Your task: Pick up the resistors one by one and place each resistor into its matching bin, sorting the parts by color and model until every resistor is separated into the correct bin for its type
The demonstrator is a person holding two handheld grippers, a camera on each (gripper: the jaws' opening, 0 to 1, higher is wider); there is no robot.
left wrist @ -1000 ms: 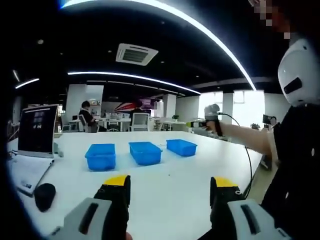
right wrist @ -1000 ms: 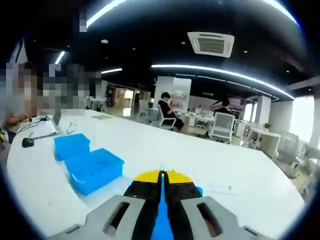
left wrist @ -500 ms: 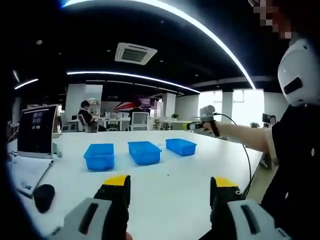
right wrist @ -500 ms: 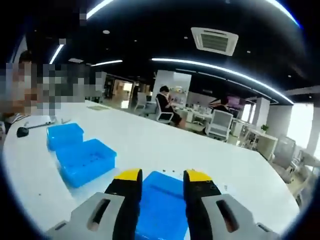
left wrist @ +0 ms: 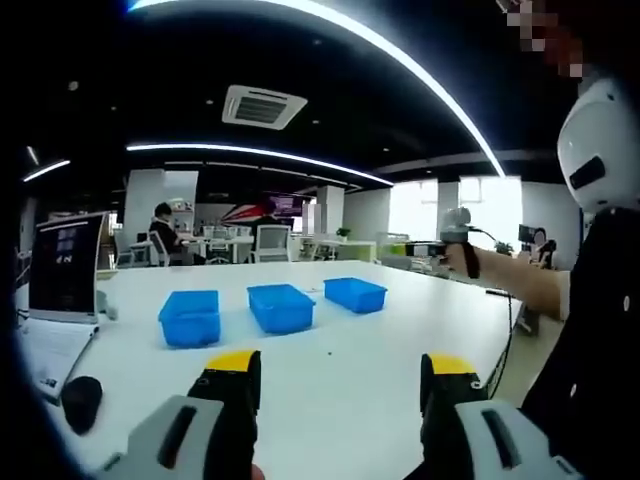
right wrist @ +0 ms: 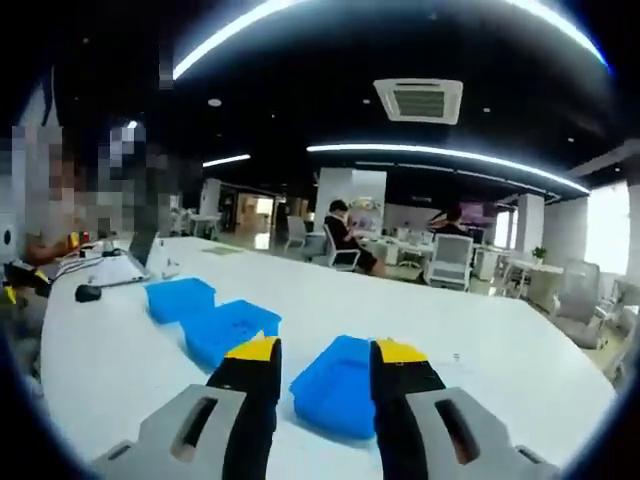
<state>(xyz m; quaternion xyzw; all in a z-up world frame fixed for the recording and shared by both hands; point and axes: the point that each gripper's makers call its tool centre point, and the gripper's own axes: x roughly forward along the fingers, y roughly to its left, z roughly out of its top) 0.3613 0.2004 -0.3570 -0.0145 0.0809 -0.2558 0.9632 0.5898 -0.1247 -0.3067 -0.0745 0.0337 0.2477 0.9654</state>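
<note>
Three blue bins stand in a row on the white table (left wrist: 330, 385): a left bin (left wrist: 189, 318), a middle bin (left wrist: 281, 306) and a right bin (left wrist: 355, 294). My left gripper (left wrist: 340, 375) hangs open over the near table, well short of them, with nothing between its jaws. In the right gripper view the same bins show as a near bin (right wrist: 335, 385), a middle bin (right wrist: 232, 331) and a far bin (right wrist: 180, 299). My right gripper (right wrist: 325, 365) is open and empty, just before the near bin. It also appears in the left gripper view as the right gripper (left wrist: 445, 243), held by an outstretched arm.
A laptop (left wrist: 62, 270), papers and a dark mouse (left wrist: 80, 400) lie at the table's left end. A tiny dark speck (left wrist: 330, 351) sits on the table before the bins. People sit at desks (right wrist: 345, 235) in the office behind. The person's dark-clad body (left wrist: 590, 330) stands at the right.
My right gripper went from shut to open and has drawn back from the near bin, swinging rightward in the left gripper view. The left gripper stays open.
</note>
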